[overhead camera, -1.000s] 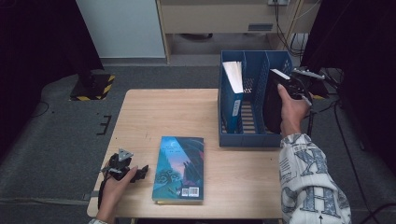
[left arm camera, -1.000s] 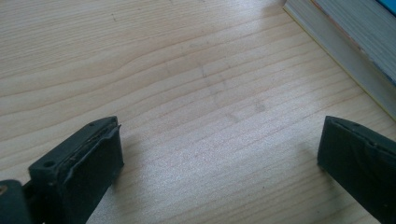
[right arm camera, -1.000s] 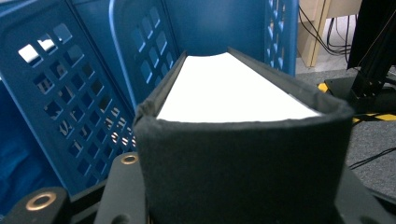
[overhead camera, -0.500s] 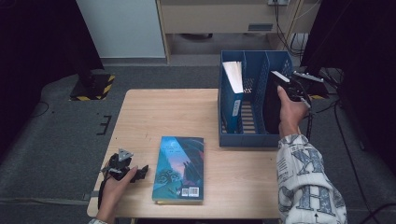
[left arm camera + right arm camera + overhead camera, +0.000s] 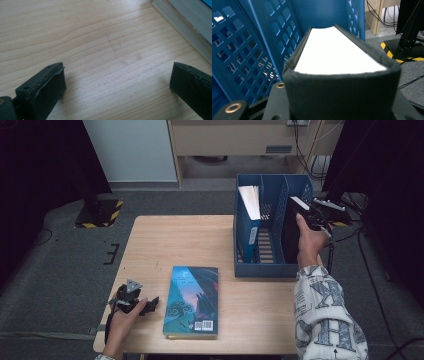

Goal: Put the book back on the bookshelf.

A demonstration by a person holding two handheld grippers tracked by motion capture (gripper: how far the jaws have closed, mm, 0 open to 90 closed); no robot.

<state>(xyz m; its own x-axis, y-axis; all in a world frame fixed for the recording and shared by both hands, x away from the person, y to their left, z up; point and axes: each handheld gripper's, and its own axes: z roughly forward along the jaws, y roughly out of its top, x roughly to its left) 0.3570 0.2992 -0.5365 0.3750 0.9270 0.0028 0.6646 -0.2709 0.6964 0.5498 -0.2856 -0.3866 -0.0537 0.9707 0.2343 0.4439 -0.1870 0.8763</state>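
- The black book [image 5: 291, 227] is thick, with a dark, cloth-like cover and bright white page edges; it stands upright in the right-hand compartment of the blue file box [image 5: 260, 269], its top corner above the box wall.
- The right gripper [image 5: 311, 215] is clamped on the black book's upper edge; in the right gripper view the spine [image 5: 342, 95] sits between the jaws.
- The left gripper [image 5: 150, 304] rests on the bench [image 5: 175, 240] near its front left corner, jaws apart over bare wood, nothing between them.
- A teal-covered book [image 5: 192, 300] lies flat on the bench just beside the left gripper, barcode toward the person.
- A blue-spined book [image 5: 250, 217] stands in the left compartment of the file box, white pages up.
- The bench is pale wood with visible grain and faint scuffs.
- The floor [image 5: 65, 265] is grey carpet; a black stand base with yellow-black hazard tape [image 5: 99, 214] sits left, cables [image 5: 305, 140] hang behind, and a white panel [image 5: 130, 150] stands at the back.
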